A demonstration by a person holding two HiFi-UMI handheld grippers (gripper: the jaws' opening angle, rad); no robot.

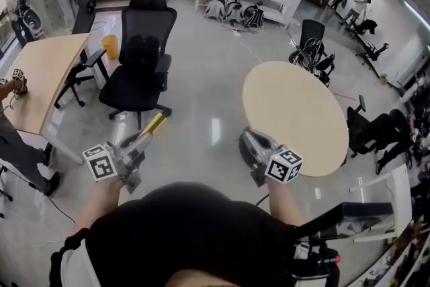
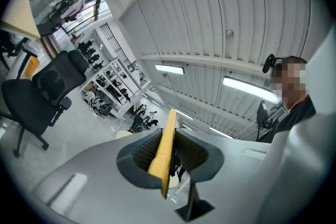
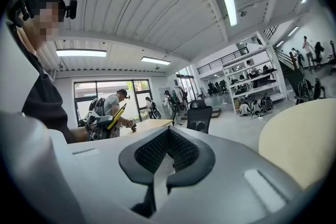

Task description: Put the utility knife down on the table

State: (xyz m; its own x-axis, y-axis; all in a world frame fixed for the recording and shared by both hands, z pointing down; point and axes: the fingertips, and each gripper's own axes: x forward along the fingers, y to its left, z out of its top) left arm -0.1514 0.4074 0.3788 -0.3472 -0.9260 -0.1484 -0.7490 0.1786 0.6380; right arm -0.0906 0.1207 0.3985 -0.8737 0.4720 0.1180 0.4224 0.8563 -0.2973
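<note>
— What takes up most of the head view?
— A glossy grey floor (image 1: pixel 201 97). A round table (image 1: pixel 295 114) of pale wood stands on it at the right, and a second pale table (image 1: pixel 47 70) at the left edge.
— And between the two?
— A black office chair (image 1: pixel 142 54), just ahead of the left gripper (image 1: pixel 146 138).
— How is that gripper set?
— It is clamped on the utility knife (image 2: pixel 164 152). The knife is yellow and gripped edge-on between the ribbed pads, with its end poking past the tips toward the chair. It hangs in the air over the floor, well apart from the round table.
— And the right gripper (image 3: pixel 168 131)?
— Its jaws are drawn together with nothing between them. It is near the round table's edge.
</note>
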